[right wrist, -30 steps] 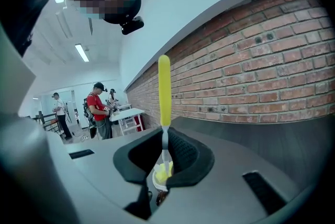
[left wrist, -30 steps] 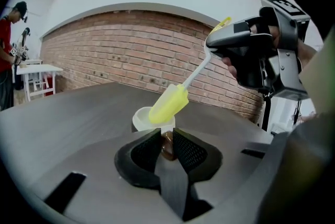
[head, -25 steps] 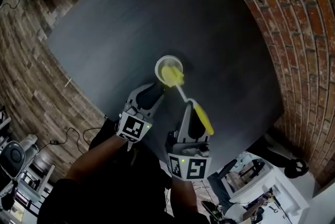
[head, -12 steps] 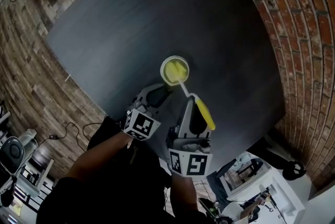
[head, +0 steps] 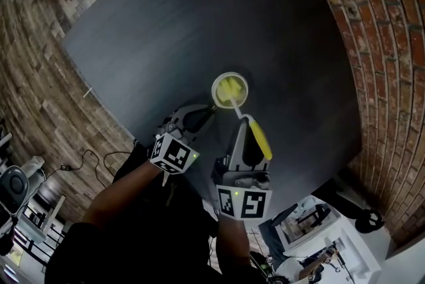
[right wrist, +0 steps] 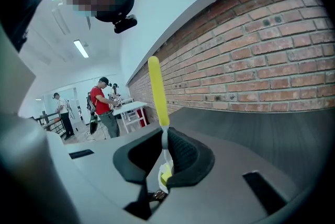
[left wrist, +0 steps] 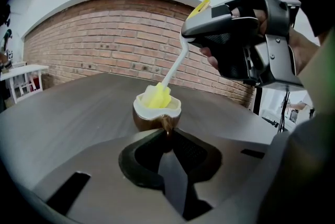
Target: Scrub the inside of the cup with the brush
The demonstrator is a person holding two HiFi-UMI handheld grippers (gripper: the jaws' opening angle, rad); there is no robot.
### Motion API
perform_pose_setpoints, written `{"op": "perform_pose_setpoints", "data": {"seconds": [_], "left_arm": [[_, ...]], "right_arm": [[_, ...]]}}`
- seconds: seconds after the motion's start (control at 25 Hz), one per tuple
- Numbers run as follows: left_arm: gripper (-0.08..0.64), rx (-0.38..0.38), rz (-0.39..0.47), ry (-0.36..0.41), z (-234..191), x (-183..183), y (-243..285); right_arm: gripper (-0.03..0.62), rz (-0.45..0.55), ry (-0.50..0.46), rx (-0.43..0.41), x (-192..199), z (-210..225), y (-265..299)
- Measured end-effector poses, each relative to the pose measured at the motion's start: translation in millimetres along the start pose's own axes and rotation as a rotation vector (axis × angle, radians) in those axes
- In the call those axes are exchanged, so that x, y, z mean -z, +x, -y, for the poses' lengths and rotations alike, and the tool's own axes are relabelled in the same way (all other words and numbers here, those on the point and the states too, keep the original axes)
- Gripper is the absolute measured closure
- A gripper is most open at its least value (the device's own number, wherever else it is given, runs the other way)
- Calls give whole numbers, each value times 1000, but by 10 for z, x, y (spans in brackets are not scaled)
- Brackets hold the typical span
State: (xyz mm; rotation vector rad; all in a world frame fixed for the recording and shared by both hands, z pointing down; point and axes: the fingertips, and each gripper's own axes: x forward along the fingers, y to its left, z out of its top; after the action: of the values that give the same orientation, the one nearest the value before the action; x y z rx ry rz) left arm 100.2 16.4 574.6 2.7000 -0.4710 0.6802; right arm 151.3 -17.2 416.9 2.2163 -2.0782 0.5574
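The right gripper squeezes the long yellow plastic brush, its head inside the little brown cup on the dark table. The left gripper is closing on the cup's handle. Next, scrub round inside.

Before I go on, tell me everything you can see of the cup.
The cup is small and glossy like ceramic, brown outside, white on the rim and inside. It stands upright on the dark table. The brush's yellow head sits in it, poking above the rim. The left tool's jaws are closing on a brown nub on its near side, probably the handle.
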Motion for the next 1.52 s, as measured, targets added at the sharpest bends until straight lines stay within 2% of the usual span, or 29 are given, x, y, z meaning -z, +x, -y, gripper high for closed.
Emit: {"op": "perform_pose_setpoints", "data": {"seconds": [0.24, 0.36, 0.52, 0.6, 0.92, 1.2, 1.52], "left_arm": [[488, 67, -5, 23, -29, 27, -52], [488, 103, -13, 64, -105, 53, -136], [488, 51, -15, 148, -263, 42, -175], [486, 30, -15, 165, -296, 42, -168], [486, 44, -45, 200, -303, 87, -83], [486, 102, -48, 205, -290, 97, -92], [486, 117, -42, 193, -346, 103, -140]], "right_arm": [[540, -5, 4, -7, 11, 8, 16], [541, -10, 3, -8, 3, 37, 28], [541, -12, 2, -14, 5, 38, 50], [541, -13, 3, -13, 7, 29, 56], [541, -2, 18, -13, -15, 17, 98], [534, -28, 18, -99, 26, -286, 140], [531, -108, -6, -207, 68, -472, 73]]}}
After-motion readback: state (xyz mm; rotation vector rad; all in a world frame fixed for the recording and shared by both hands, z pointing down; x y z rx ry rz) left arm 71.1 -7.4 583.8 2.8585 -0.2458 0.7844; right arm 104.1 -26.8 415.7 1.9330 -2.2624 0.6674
